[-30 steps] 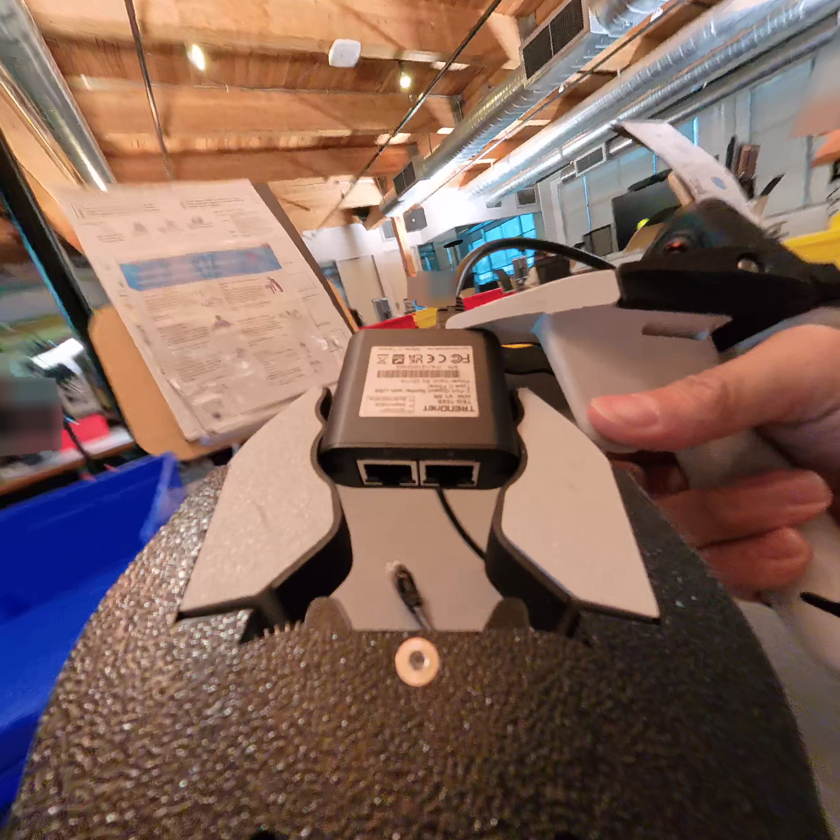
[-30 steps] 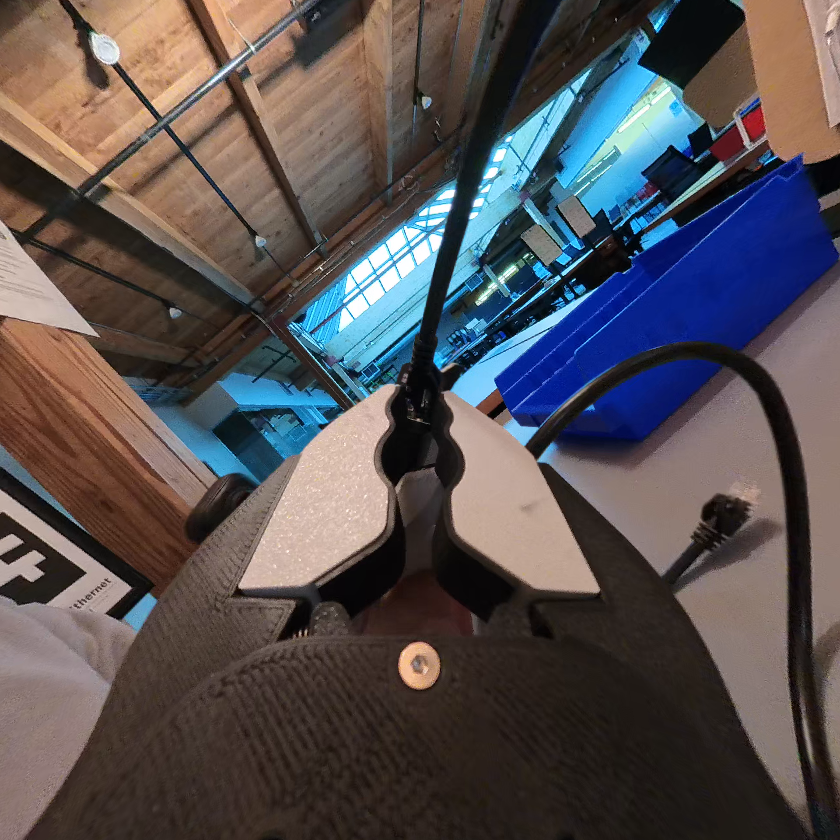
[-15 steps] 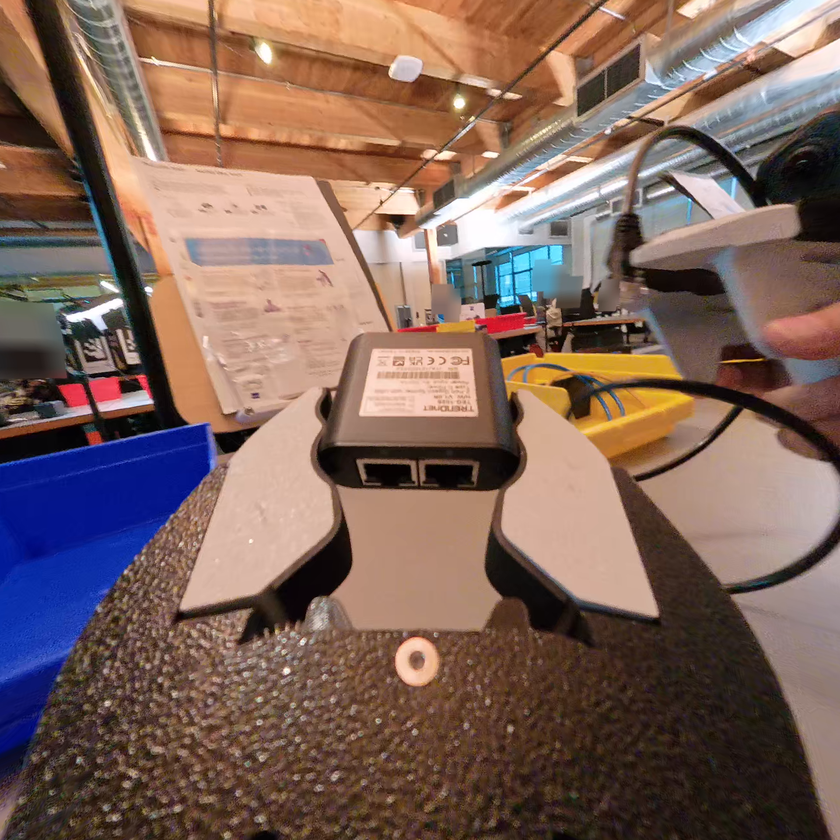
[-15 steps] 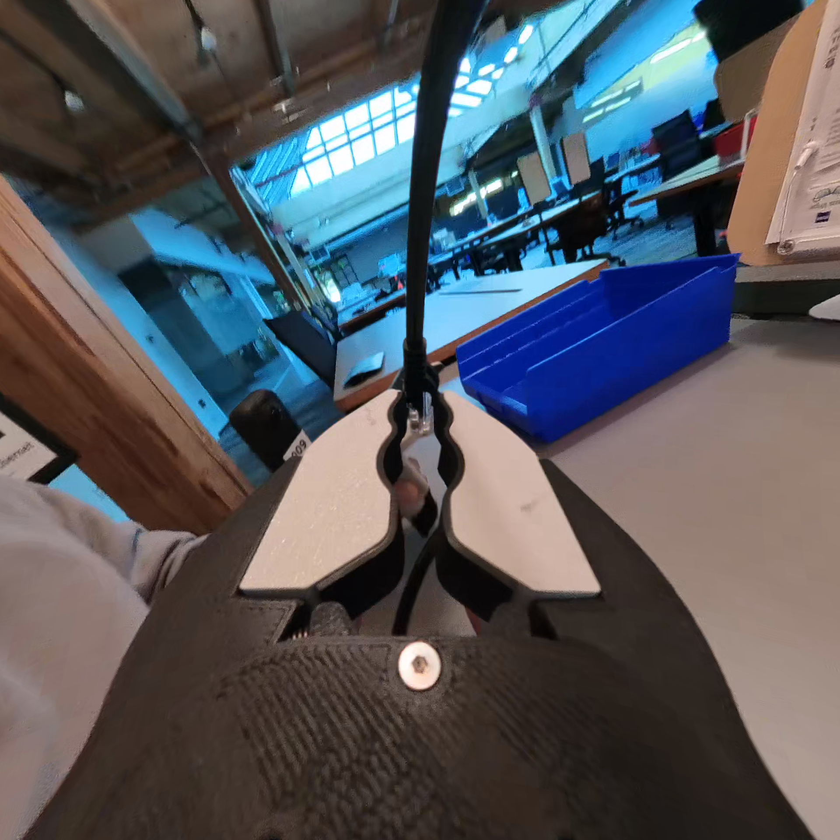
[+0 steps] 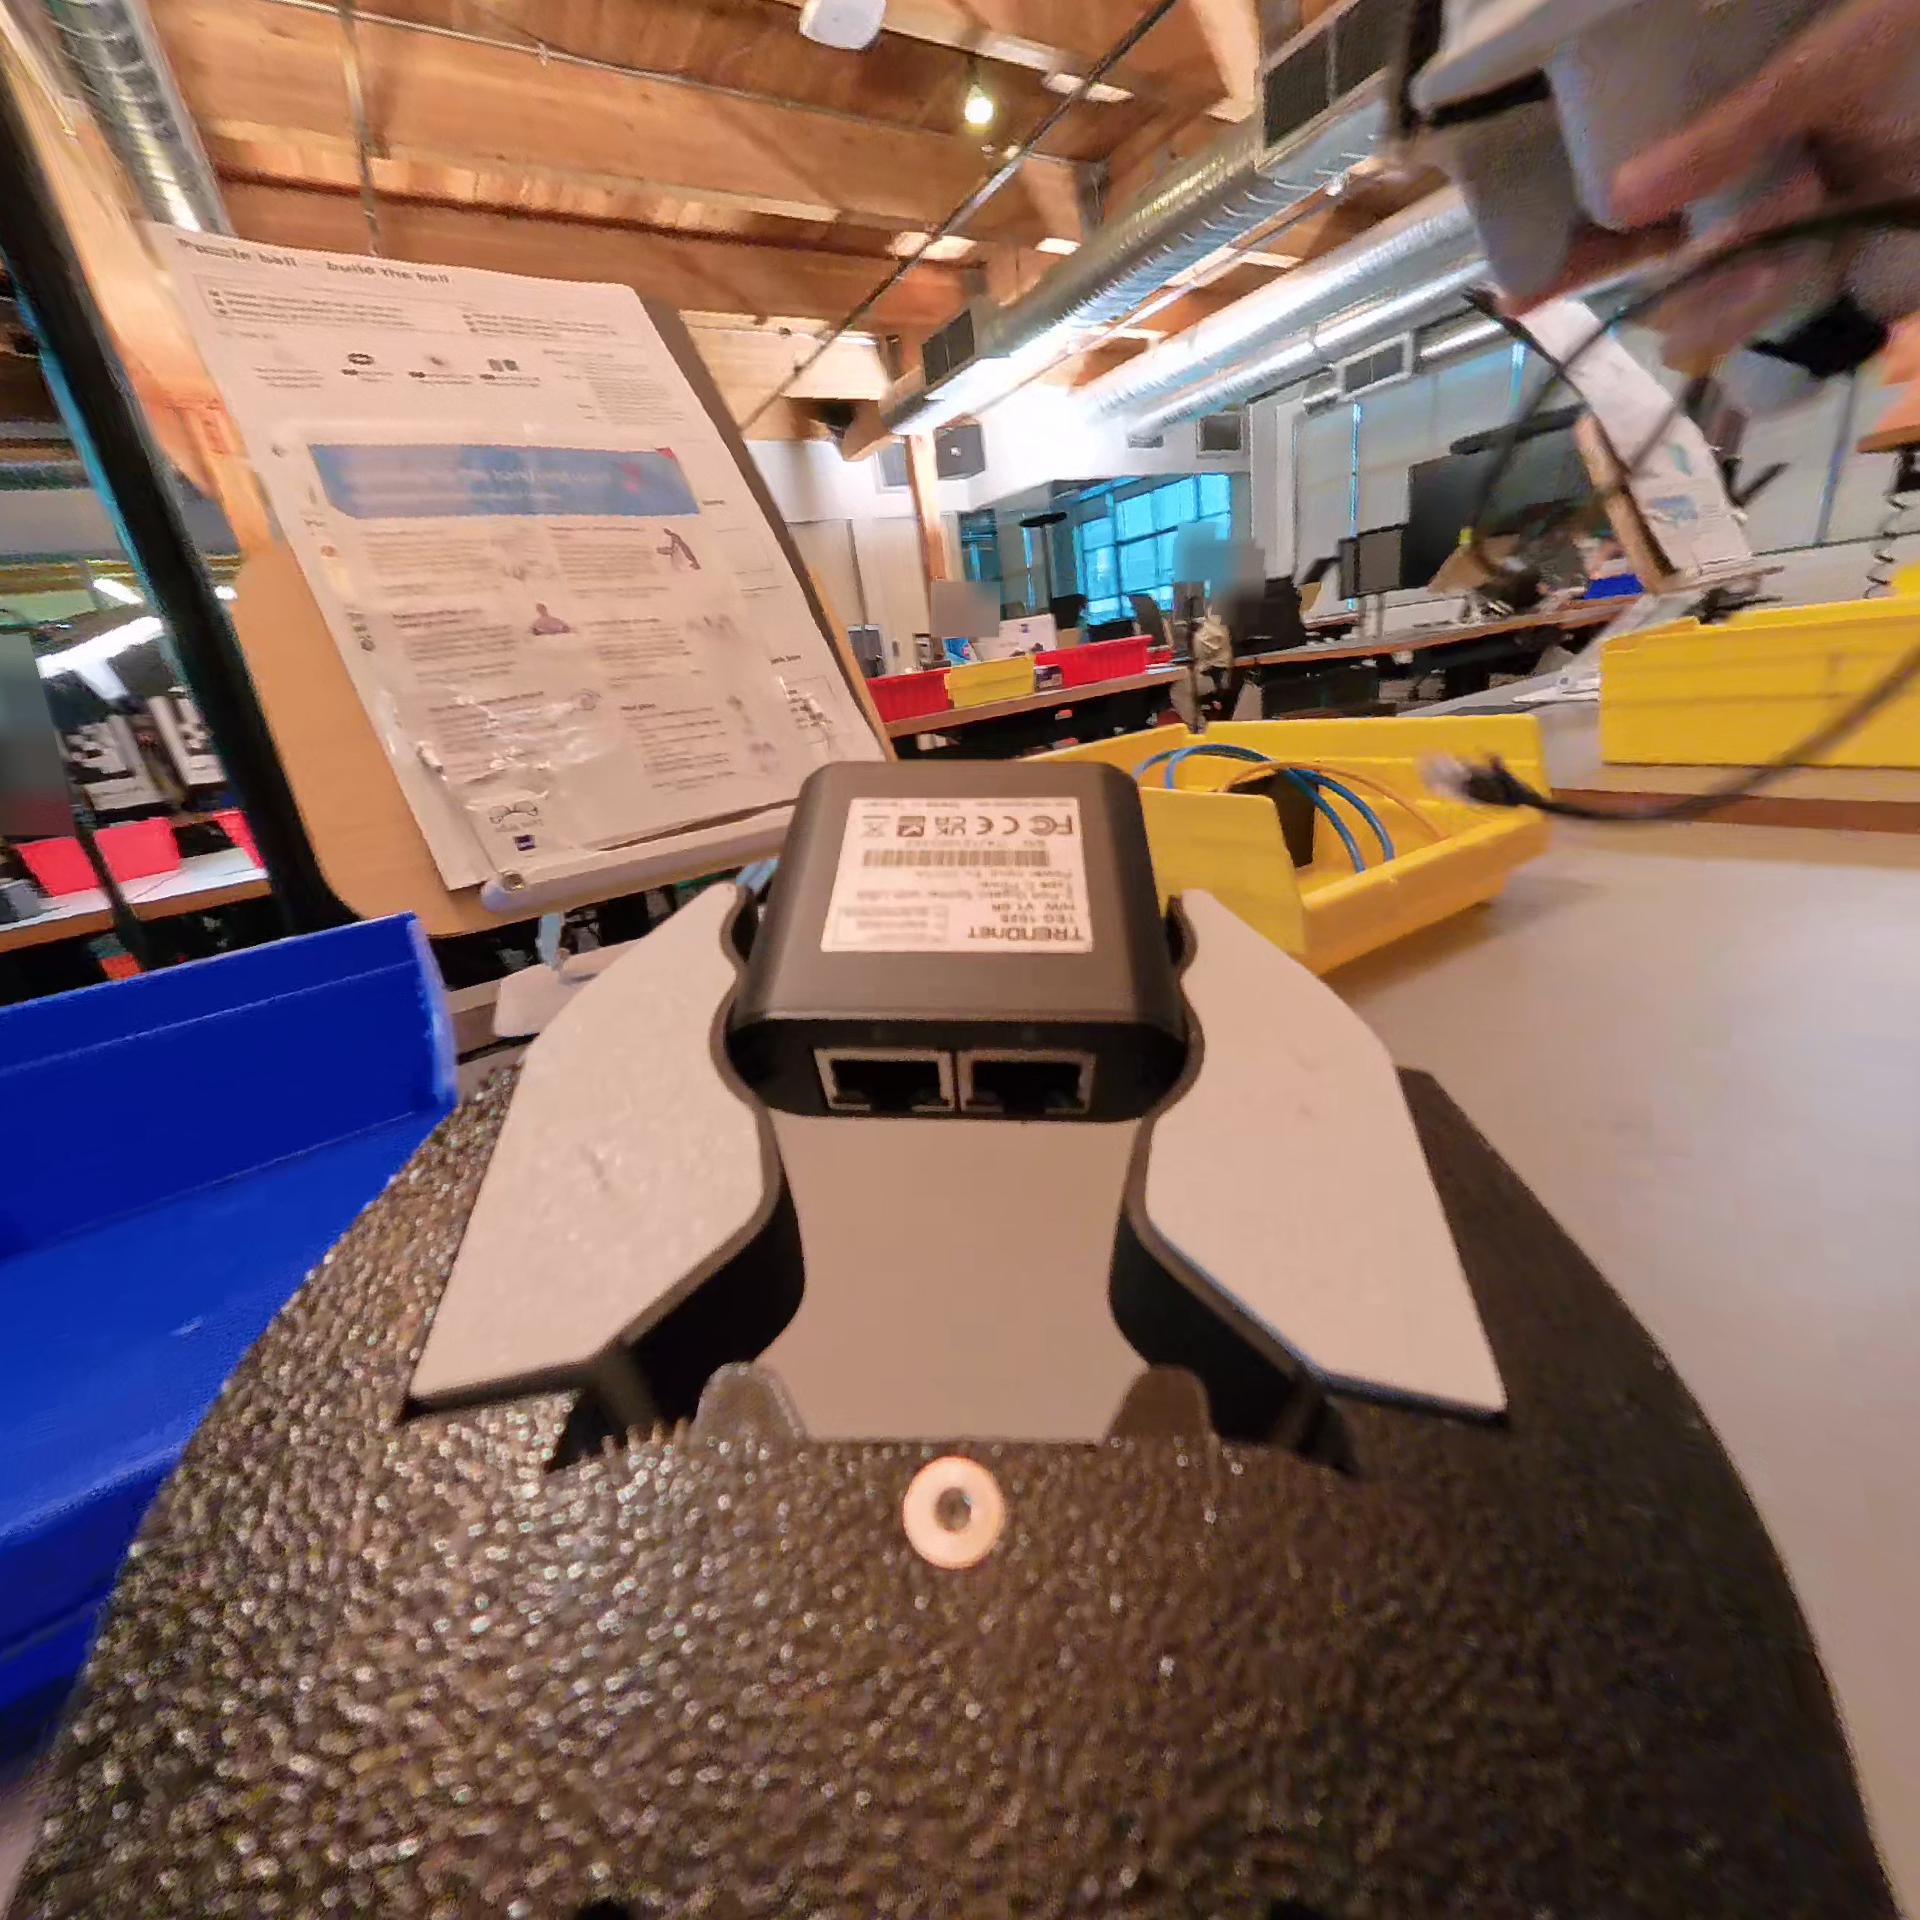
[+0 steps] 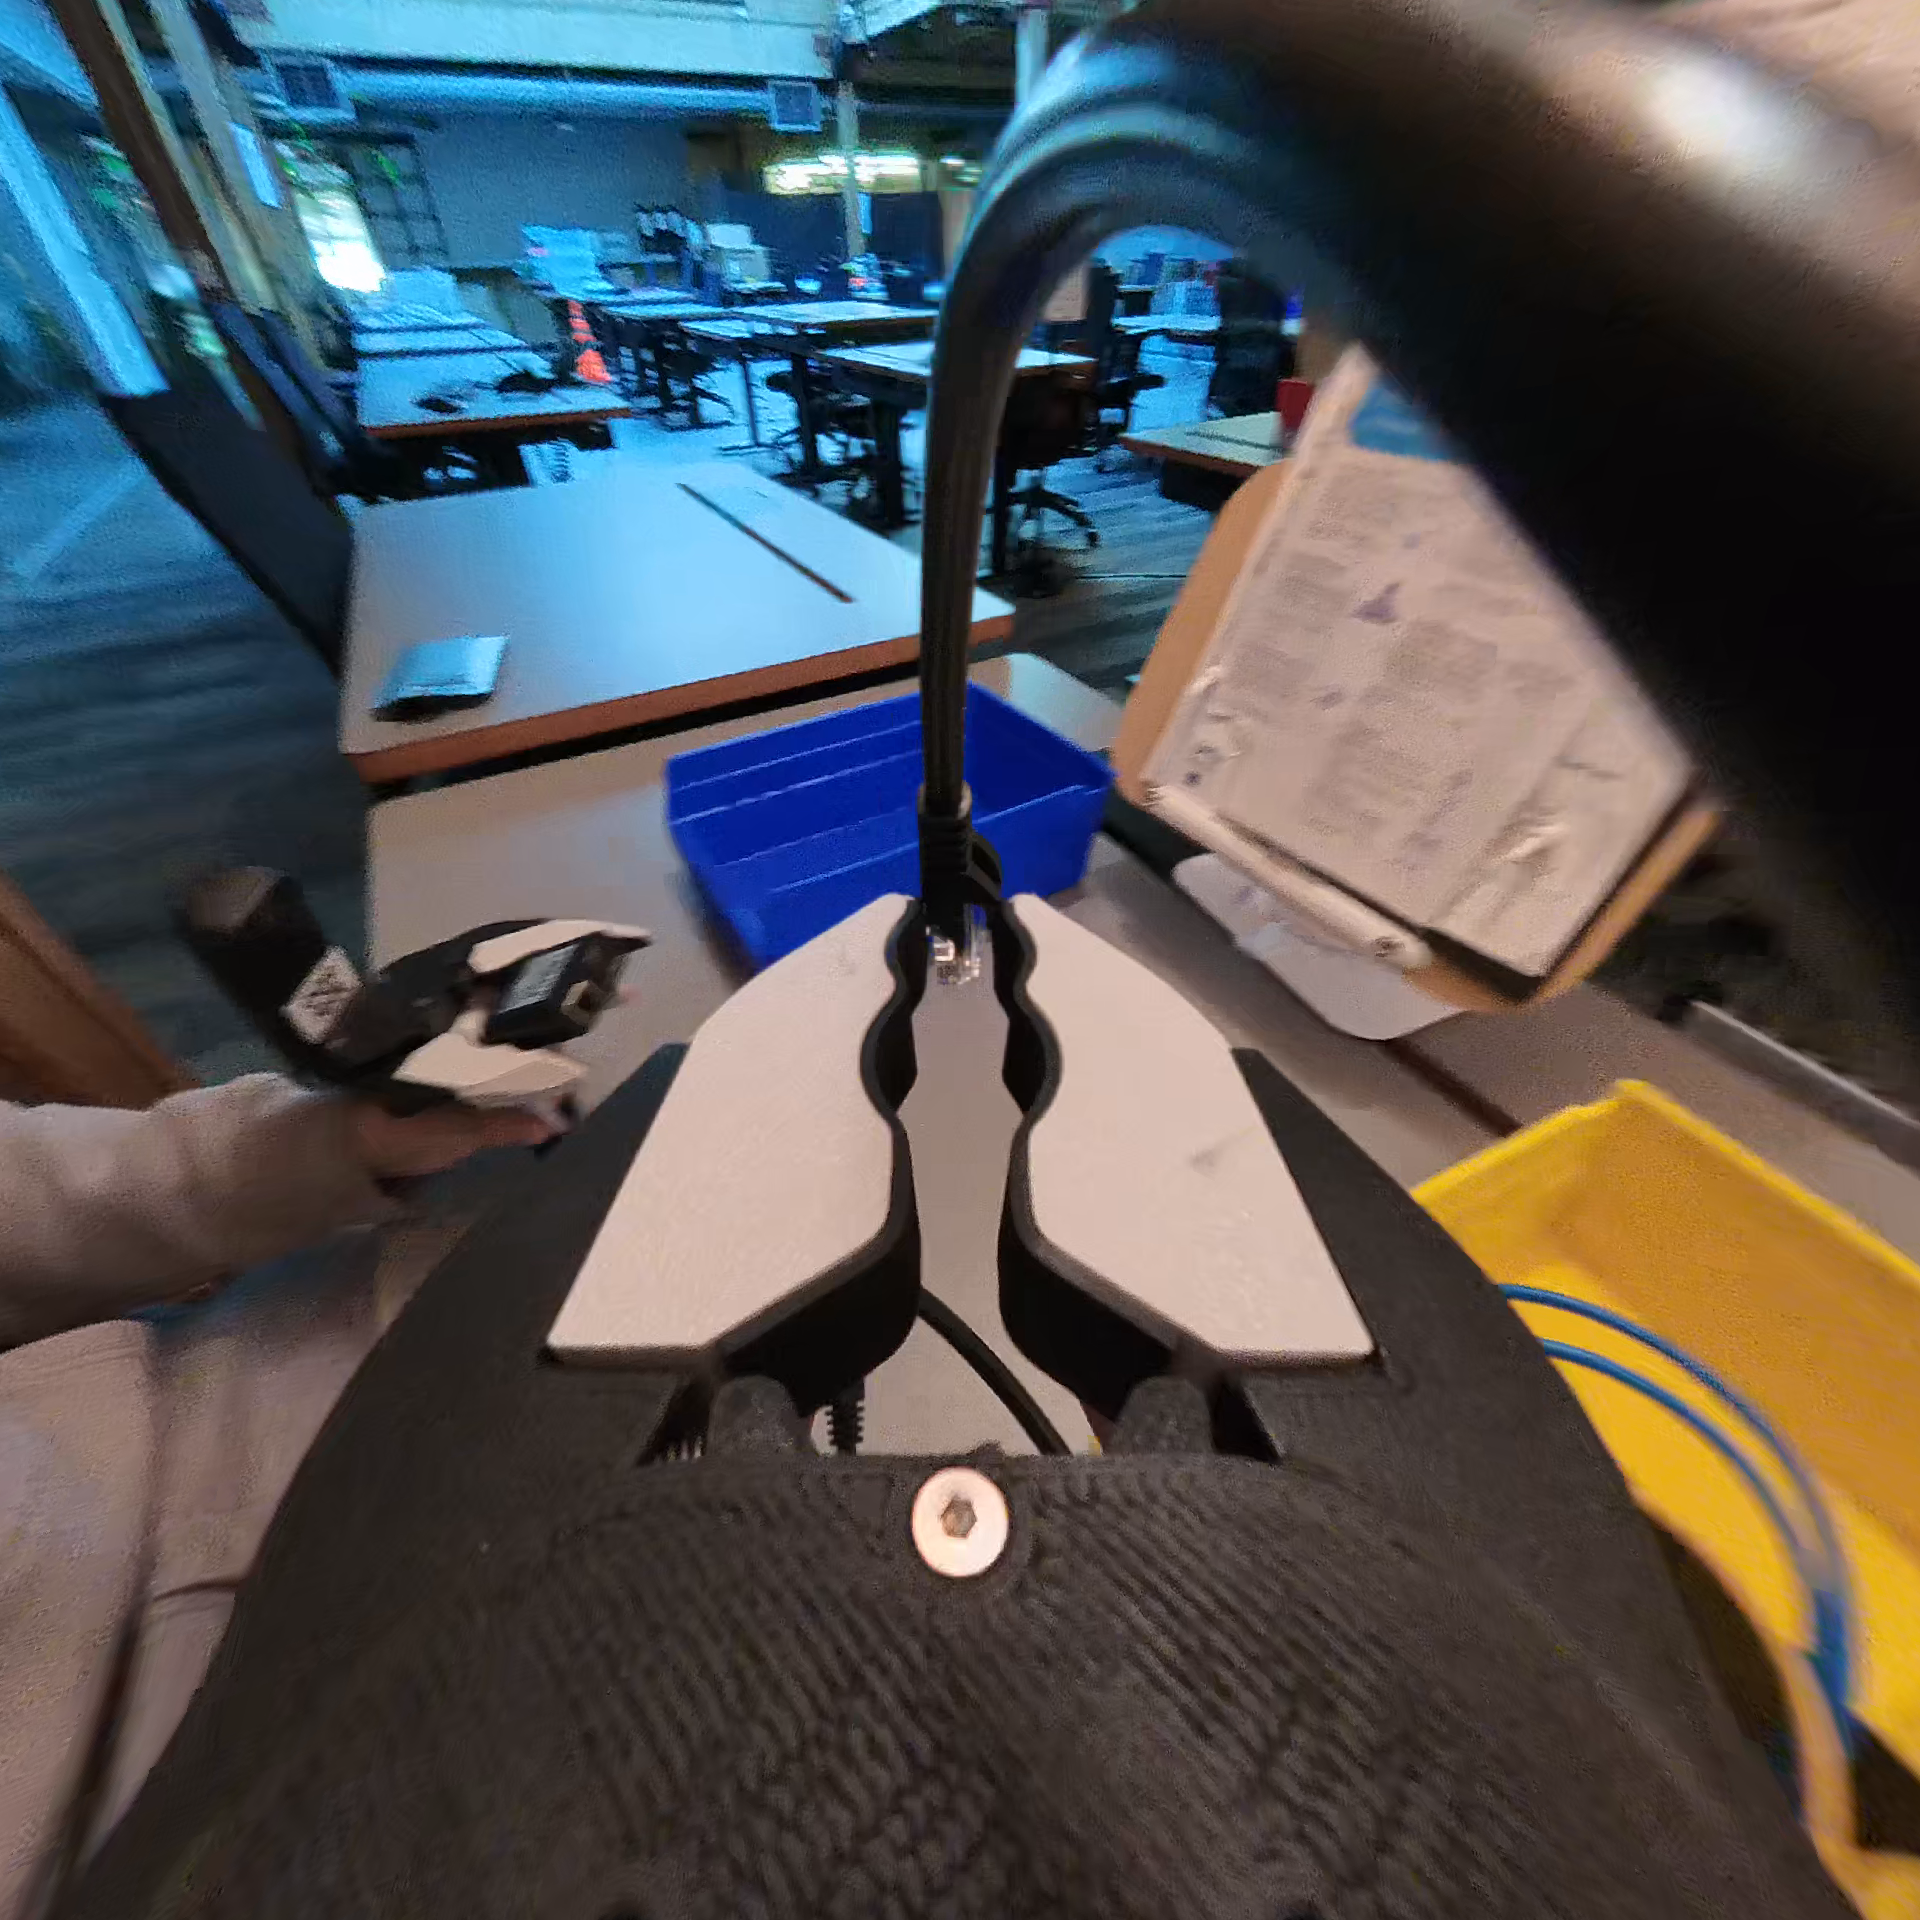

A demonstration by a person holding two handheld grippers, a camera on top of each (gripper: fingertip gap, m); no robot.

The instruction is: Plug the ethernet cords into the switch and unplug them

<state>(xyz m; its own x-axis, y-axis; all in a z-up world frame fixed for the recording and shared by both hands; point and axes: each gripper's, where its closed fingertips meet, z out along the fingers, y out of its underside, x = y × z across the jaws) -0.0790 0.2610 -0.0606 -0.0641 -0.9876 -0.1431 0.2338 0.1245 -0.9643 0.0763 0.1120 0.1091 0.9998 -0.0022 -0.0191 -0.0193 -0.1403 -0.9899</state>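
Observation:
My left gripper (image 5: 958, 914) is shut on a small black switch (image 5: 961, 914) with a white label on top. Its two ports (image 5: 954, 1081) face the camera and both are empty. My right gripper (image 6: 954, 925) is shut on the clear plug (image 6: 954, 951) of a black ethernet cord (image 6: 951, 582), which arches up and over to the right. The right gripper also shows blurred at the top right of the left wrist view (image 5: 1538, 135), high above the switch. A second black cord's plug (image 5: 1455, 774) hangs loose above the table at the right. The left gripper with the switch shows far left in the right wrist view (image 6: 540, 982).
A blue bin (image 5: 187, 1122) stands left of the switch and a yellow bin (image 5: 1351, 852) holding blue cables stands behind on the right. A tilted board with printed sheets (image 5: 499, 582) stands at the back. A second yellow bin (image 5: 1766, 686) sits far right on the grey table (image 5: 1662, 1091). About 30 cm separates my left fingertips from my right.
The right gripper has lifted up and away from the switch, carrying the cord's plug, and tilted down toward the table. The left gripper has tipped down, still holding the switch.

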